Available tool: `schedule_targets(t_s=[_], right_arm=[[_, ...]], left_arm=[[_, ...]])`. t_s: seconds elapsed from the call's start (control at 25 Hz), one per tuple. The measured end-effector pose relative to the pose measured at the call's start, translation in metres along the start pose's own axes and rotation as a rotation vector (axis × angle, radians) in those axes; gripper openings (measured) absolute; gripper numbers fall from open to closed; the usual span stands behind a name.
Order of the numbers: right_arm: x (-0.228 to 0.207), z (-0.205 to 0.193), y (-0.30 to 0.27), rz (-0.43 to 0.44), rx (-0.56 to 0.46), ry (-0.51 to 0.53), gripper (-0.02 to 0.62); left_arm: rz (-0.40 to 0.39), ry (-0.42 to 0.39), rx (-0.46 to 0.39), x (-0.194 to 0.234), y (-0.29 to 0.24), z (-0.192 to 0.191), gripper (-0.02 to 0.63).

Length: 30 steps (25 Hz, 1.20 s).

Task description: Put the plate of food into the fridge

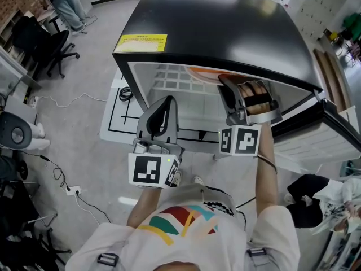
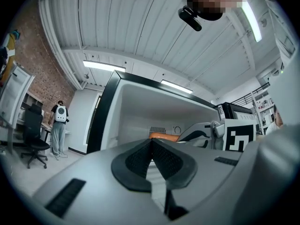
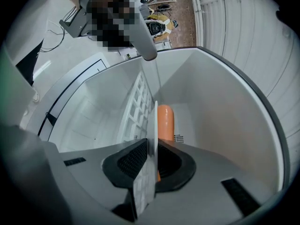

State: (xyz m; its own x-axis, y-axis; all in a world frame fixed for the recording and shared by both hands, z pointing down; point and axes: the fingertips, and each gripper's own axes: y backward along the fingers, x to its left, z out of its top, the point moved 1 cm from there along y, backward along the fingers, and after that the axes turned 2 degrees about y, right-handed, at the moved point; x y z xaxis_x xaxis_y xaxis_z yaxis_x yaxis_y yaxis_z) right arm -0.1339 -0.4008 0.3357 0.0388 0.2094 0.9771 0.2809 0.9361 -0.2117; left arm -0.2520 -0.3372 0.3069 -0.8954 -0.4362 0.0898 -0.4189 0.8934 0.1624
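Between the jaws of the right gripper (image 3: 152, 162), the rim of the plate (image 3: 154, 125) is pinched tight. An orange food (image 3: 165, 121) is carried on the plate. The plate is held inside the fridge (image 1: 225, 27), close by the white shelf (image 3: 133, 104). Whether it is resting on the shelf yet cannot be told. The left gripper (image 2: 151, 154) is held just outside the fridge, near the front, with its jaws pressed together and nothing between them. The door (image 1: 307, 143) is swung open on the right. The step in hand is judged to be the setting down of the plate, so most of the task looks done. Next, the plate should be lowered until it lies flat on the shelf, and kept level so the food is not tipped off. Then the right jaws should be opened and the gripper pulled straight back out, with care that the plate is not dragged along. The door is likely to be shut after that, and the free left gripper could be used for it.
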Motion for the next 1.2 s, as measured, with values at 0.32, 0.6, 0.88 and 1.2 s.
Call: schedule_targets(t_s=[0.32,0.6,0.88,1.2], right_arm=[[-0.004,-0.005,-0.016,0.031,0.01,-0.003,0.046],[-0.001,-0.013,-0.023,0.086,0.02,-0.002,0.054],[-0.002,-0.013,-0.026,0.156,-0.043,-0.029,0.062],[-0.005,-0.015,-0.022,0.329,-0.087,-0.252,0.119]], left_arm=[[-0.001,0.004,0.011,-0.004,0.002,-0.003,0.006],[-0.005,0.006,0.015,-0.006,0.002,-0.008,0.006],[-0.016,0.006,-0.006,-0.007,-0.003,-0.004,0.006],[-0.047,0.025,-0.014,-0.017,-0.012,-0.003,0.006]])
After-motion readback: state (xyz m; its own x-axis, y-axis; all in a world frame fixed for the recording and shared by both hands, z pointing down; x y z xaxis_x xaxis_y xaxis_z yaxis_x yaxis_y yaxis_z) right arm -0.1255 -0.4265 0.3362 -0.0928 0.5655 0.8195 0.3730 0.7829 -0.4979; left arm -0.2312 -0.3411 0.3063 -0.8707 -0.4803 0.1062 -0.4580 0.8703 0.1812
